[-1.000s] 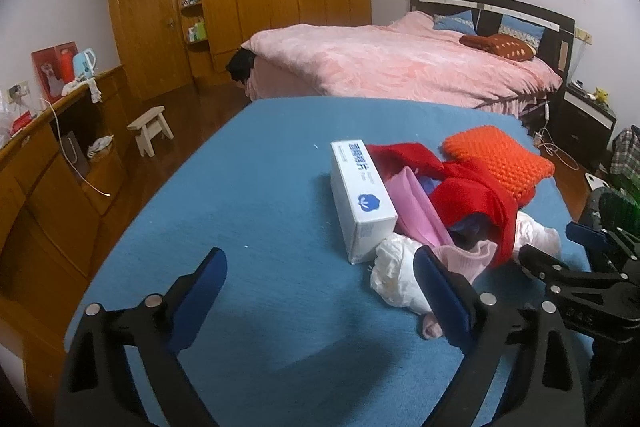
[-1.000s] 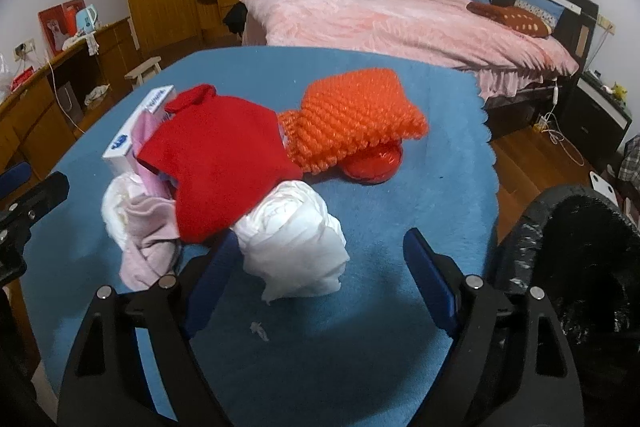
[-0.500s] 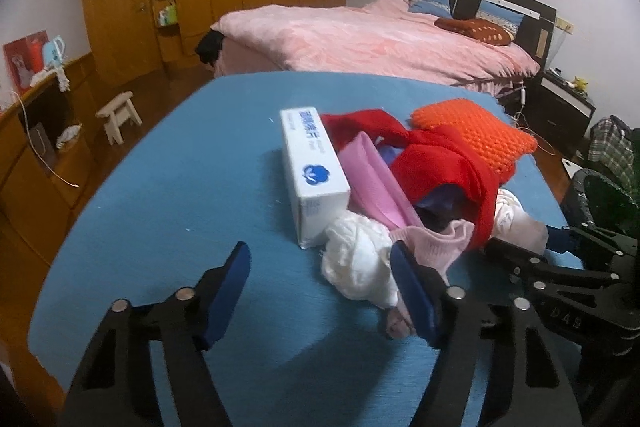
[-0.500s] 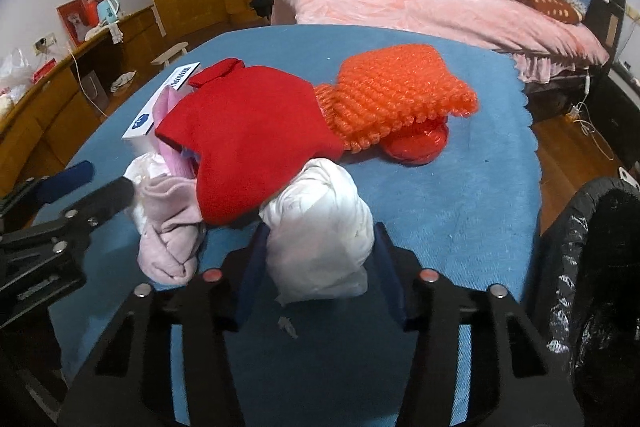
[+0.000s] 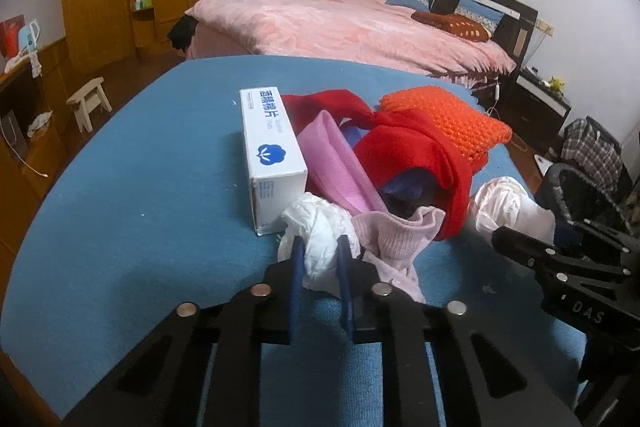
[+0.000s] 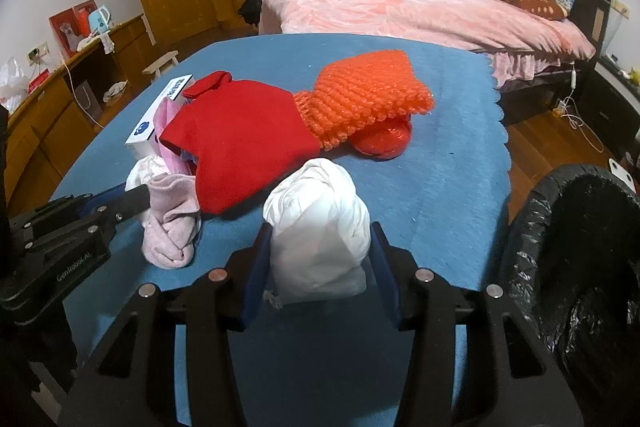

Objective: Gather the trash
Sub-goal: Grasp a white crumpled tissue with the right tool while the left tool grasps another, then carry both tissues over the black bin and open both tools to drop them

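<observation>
My left tool (image 5: 320,259) is closing on a crumpled white tissue (image 5: 320,231) just beside the white box (image 5: 272,155); my right tool (image 6: 318,259) grips a white wad (image 6: 320,227) farther from the box, on the blue tabletop (image 6: 440,167).

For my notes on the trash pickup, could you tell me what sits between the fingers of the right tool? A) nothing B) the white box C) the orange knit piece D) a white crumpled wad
D: the right tool has a white crumpled wad between its blue fingers, on the blue table cover.
</observation>
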Available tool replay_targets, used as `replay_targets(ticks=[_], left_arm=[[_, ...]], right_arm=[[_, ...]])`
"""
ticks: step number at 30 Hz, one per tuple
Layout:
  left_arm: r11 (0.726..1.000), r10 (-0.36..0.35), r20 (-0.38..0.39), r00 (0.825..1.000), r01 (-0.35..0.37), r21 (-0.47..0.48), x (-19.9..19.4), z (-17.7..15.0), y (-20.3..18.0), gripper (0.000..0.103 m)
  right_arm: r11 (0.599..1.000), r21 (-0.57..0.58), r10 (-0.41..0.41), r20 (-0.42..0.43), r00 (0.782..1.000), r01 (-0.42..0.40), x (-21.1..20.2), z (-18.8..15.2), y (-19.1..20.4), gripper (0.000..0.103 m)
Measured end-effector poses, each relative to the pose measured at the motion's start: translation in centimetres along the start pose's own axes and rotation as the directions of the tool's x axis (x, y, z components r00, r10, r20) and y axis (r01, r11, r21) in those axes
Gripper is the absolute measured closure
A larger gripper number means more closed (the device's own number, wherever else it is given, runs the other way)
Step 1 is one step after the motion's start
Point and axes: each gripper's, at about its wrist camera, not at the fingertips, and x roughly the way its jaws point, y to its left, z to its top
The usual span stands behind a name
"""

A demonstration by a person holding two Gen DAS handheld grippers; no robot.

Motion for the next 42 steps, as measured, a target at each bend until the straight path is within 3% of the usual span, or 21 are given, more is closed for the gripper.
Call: replay_targets(ticks=[16, 22, 34, 42], left_arm=[[1.000, 0.004, 0.119, 0.993, -0.005, 0.005, -6.8, 0.8, -1.3, 0.089], [0.999, -0.028, 0.161, 0.987, 0.022, 0.039, -8.7, 2.0, -3.4, 0.089], [0.976, -0.177, 0.166, 0.970, 0.152, 0.154, -8.7, 3.5, -11.4, 0.089], [0.933, -0.299, 0.124, 0.946, 0.262, 0.244, -7.5, 3.2, -18.4, 0.089]], right_arm=[[1.000, 0.020, 0.013, 0.084, 0.996, -0.015, -5.2, 0.3, -0.5, 0.056], [0.999, 0.049, -0.004, 0.136, 0.991, -0.002, -8.1, 0.3, -2.0, 0.056], [0.981, 0.166, -0.137, 0.201, 0.970, 0.104, -14.0, -1.7, -8.5, 0.056], [0.944, 0.262, -0.253, 0.179, 0.951, 0.201, -16.5, -4.8, -14.1, 0.056]])
